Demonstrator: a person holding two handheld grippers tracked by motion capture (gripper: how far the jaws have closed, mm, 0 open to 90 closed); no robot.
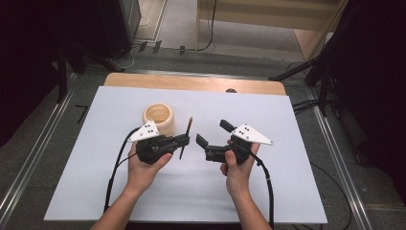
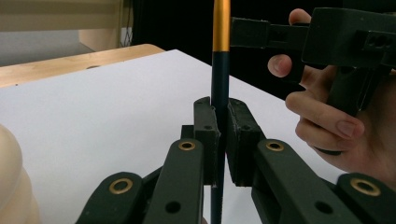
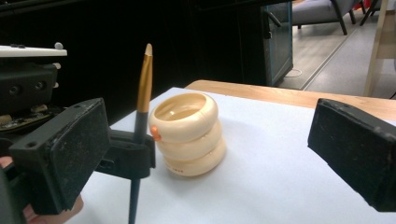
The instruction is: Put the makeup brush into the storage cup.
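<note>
A person at a white-topped bench (image 1: 86, 191) holds a slim pen (image 1: 186, 138) upright in the left tongs (image 1: 184, 140), whose jaws are pressed together on the dark lower barrel, pinching it just below where the gold upper section begins. In the left gripper view the pen (image 2: 220, 84) rises straight out of the closed pads, its lower end hanging beneath them, so the grip looks firm and centred rather than slipping. The right tongs (image 1: 212, 132), spread wide and holding nothing, face the pen from just beside it at mid-bench; their position suggests they are lined up to take hold of the gold end, perhaps for a handover or to pull a cap. Seen from the right gripper view, the pen (image 3: 141, 126) stands between the open jaws' line of sight and a cream ribbed holder (image 3: 189, 133), a squat open-topped pot of three stacked rings. The holder (image 1: 159, 118) sits on the bench just behind the left gripper, near enough to be the likely destination for the pen, though that is a judgement.
</note>
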